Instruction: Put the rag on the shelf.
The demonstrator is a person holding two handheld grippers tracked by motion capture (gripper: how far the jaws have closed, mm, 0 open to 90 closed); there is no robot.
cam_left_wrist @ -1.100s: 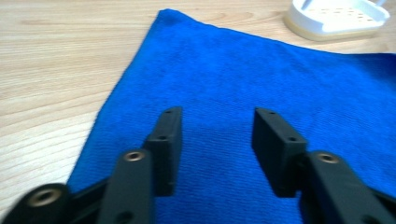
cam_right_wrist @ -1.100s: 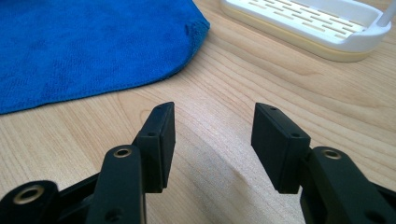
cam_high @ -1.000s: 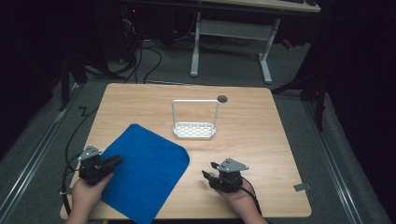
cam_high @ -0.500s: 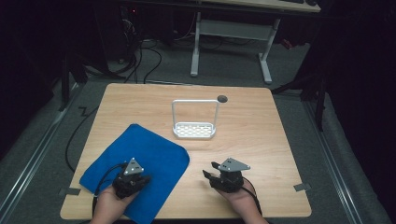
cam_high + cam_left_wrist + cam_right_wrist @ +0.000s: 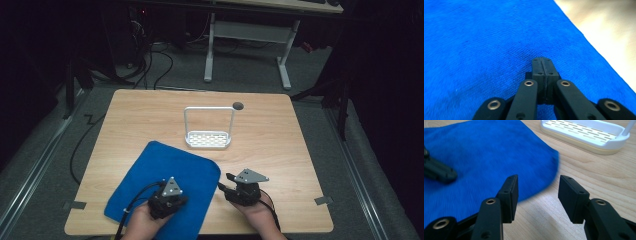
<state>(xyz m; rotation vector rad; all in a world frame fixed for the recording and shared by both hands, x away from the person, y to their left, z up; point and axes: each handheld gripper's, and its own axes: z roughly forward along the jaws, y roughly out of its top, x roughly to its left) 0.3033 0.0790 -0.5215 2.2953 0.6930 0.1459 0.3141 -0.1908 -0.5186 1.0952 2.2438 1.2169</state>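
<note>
From above, a blue terry cloth lies flat on the near left of the light wooden table, with a white slotted rack with a wire hoop handle well beyond it. The left gripper sits over the cloth's near part; its own view shows the jaws pressed together with nothing between them, the tips at the cloth's nap, whether touching is hard to tell. The right gripper holds its jaws apart over bare wood just beside the cloth's rounded edge. The person's forearms are cut off at the bottom. A second ago the left gripper was at the cloth's left edge; the cloth has shifted rightwards.
</note>
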